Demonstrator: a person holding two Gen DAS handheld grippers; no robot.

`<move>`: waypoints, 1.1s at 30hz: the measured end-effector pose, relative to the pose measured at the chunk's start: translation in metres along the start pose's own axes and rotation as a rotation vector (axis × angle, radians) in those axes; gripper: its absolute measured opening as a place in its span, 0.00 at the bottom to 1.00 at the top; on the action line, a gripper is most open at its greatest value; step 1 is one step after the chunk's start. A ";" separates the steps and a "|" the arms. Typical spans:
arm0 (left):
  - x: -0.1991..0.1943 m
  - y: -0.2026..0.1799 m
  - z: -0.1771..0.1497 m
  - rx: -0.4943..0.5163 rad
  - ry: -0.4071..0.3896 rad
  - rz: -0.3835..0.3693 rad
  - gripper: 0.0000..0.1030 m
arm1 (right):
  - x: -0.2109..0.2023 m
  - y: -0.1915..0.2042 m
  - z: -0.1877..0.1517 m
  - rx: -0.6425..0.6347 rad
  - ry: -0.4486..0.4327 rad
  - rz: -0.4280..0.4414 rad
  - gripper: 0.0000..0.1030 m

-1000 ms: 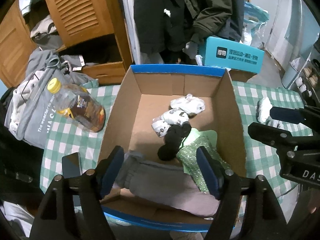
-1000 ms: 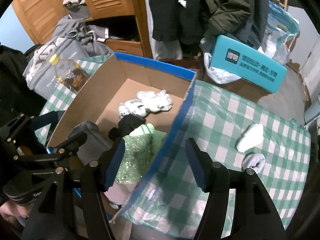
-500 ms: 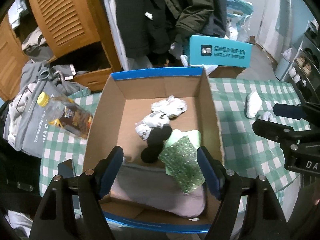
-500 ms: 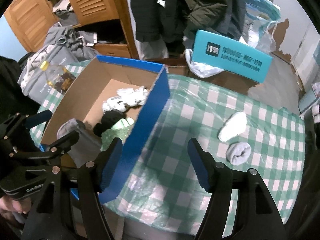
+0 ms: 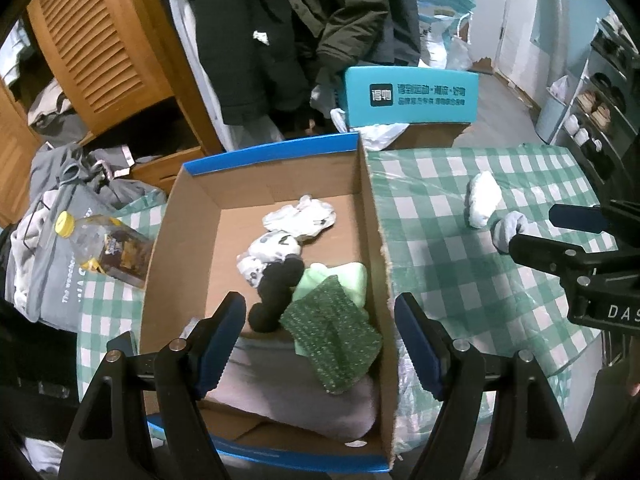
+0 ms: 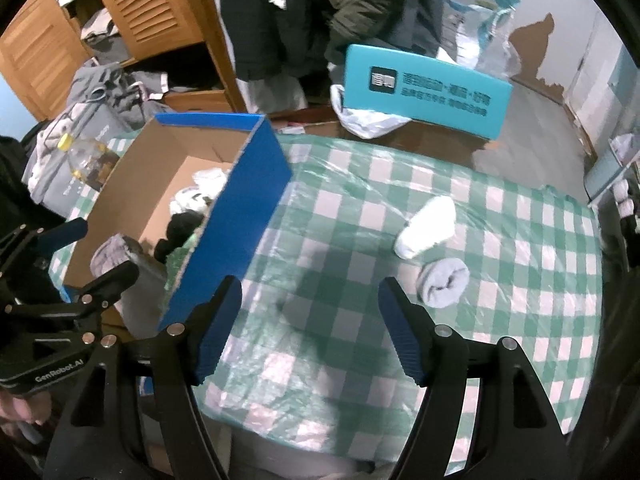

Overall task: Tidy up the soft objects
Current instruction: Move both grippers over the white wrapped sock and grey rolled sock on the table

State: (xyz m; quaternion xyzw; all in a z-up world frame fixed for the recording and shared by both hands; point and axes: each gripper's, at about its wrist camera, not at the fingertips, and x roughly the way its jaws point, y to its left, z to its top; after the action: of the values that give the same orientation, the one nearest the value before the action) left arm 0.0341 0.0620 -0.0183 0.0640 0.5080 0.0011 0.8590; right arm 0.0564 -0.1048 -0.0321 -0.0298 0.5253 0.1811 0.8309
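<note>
A cardboard box with blue outer walls (image 5: 376, 240) (image 6: 240, 216) stands on the left of the checked table. In it lie white socks (image 5: 300, 218), a black sock (image 5: 276, 292), a green glittery cloth (image 5: 332, 336) and a grey garment (image 5: 296, 396). A white sock (image 6: 428, 226) (image 5: 484, 200) and a rolled grey sock (image 6: 444, 282) (image 5: 506, 228) lie on the cloth to the right. My left gripper (image 5: 320, 344) is open and empty above the box's near end. My right gripper (image 6: 310, 328) is open and empty above the table, left of the grey sock.
A plastic bottle with a yellow cap (image 5: 104, 248) lies left of the box beside a grey bag (image 5: 52, 280). A teal box (image 6: 424, 88) stands behind the table. A wooden wardrobe (image 5: 100, 48) and hanging coats (image 5: 320, 28) are at the back.
Both grippers have swung to the right. The right gripper left the box's edge and now hangs over the checked cloth nearer the two loose socks. Both stayed open.
</note>
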 end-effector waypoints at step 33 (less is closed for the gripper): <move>0.038 -0.088 0.015 0.106 0.078 -0.066 0.79 | 0.025 -0.111 -0.031 0.204 0.070 -0.065 0.70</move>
State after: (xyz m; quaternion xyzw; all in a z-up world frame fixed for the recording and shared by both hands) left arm 0.0601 -0.0244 -0.0540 0.0926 0.5421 -0.0514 0.8336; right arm 0.0764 -0.2092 -0.0839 0.0319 0.5685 0.0984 0.8162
